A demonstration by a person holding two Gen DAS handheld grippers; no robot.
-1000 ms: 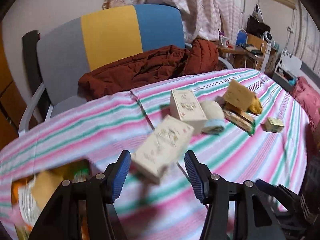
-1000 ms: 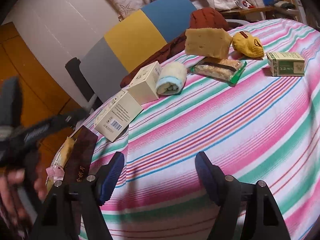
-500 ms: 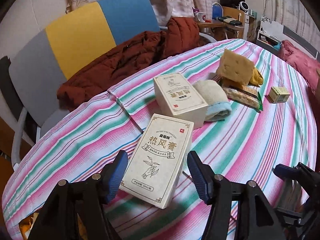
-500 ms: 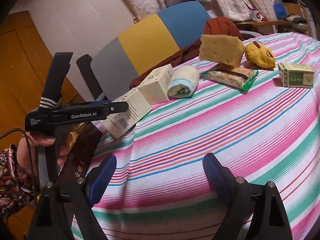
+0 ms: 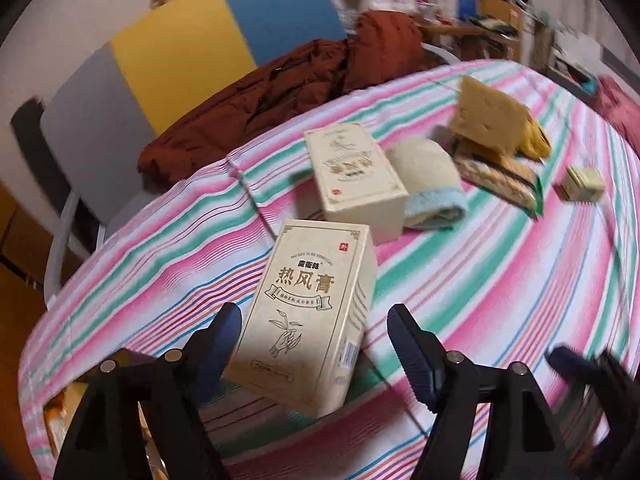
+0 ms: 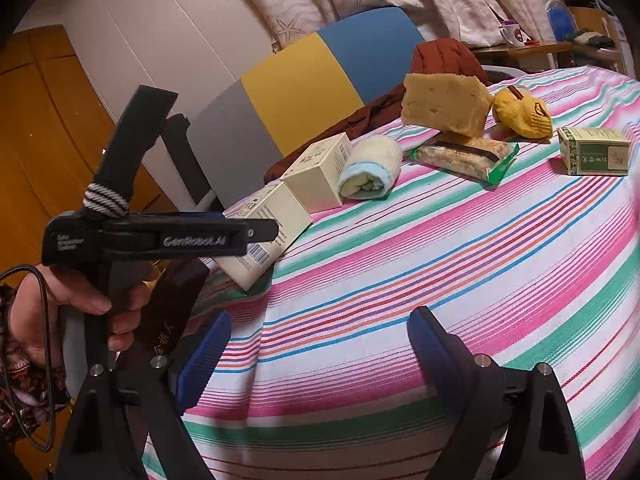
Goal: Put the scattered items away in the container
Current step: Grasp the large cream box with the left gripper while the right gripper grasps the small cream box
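1. The left gripper (image 5: 314,332) has just been spreading its jaws; they stand wide around the near cream box (image 5: 312,312), neither pad touching it.
2. That box lies at the striped table's (image 5: 500,288) near edge, gold characters and a leaf sketch on its top face, a barcode on its side.
3. The right wrist view alone shows the hand (image 6: 80,304) gripping the left tool, left of its own fingers.
4. The right gripper (image 6: 320,344) is spread wide over bare cloth, holding nothing.
5. Beyond lie a second cream box (image 5: 354,176), rolled towel (image 6: 370,168), snack pack (image 6: 464,156), sponge (image 6: 444,104) and small green box (image 6: 594,150).
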